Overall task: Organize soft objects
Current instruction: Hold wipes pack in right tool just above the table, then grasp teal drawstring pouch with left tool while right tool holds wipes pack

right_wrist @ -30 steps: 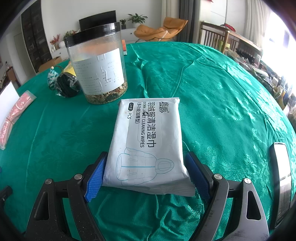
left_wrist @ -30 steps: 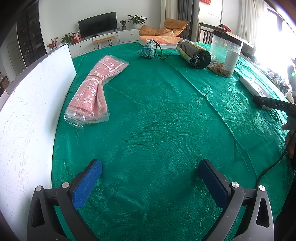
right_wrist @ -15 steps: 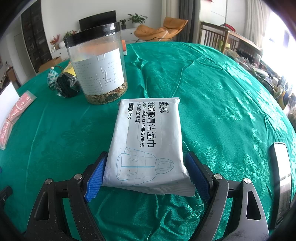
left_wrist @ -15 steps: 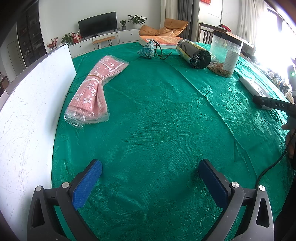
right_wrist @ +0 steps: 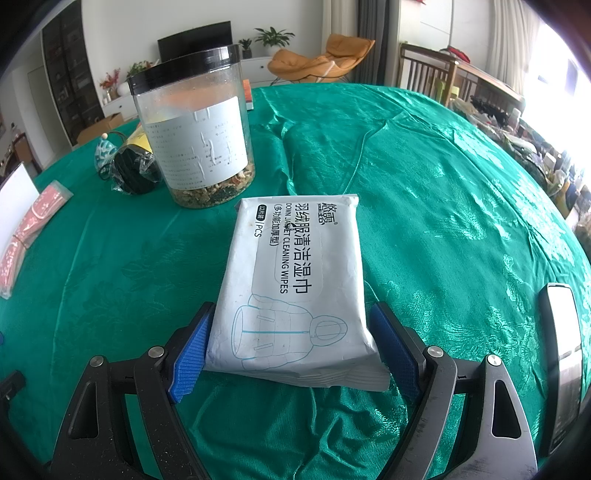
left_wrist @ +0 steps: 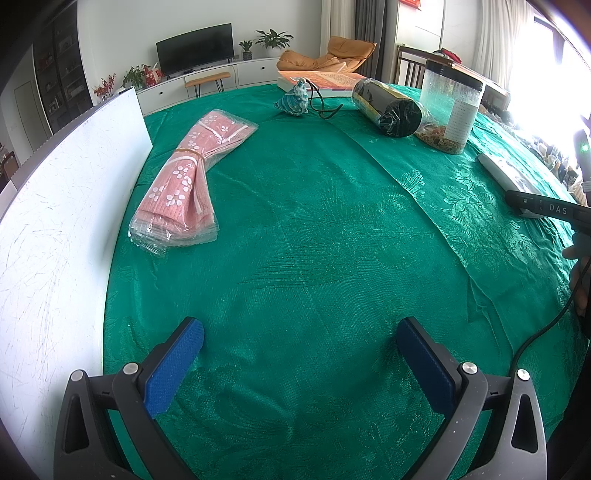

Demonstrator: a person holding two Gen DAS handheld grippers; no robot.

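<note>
This is a home living room. A flat television (left_wrist: 195, 48) stands on a long white cabinet (left_wrist: 207, 79) with potted plants (left_wrist: 274, 38) along the back wall, an orange lounge chair (right_wrist: 317, 61) sits beside grey curtains (left_wrist: 369, 26), and the tabletop (left_wrist: 314, 221) wears a green patterned cloth holding household odds and ends.

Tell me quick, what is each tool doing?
Left tool: open, holding nothing.
Right tool: its pads sit on both sides of the wipes pack, seemingly gripping it.
</note>
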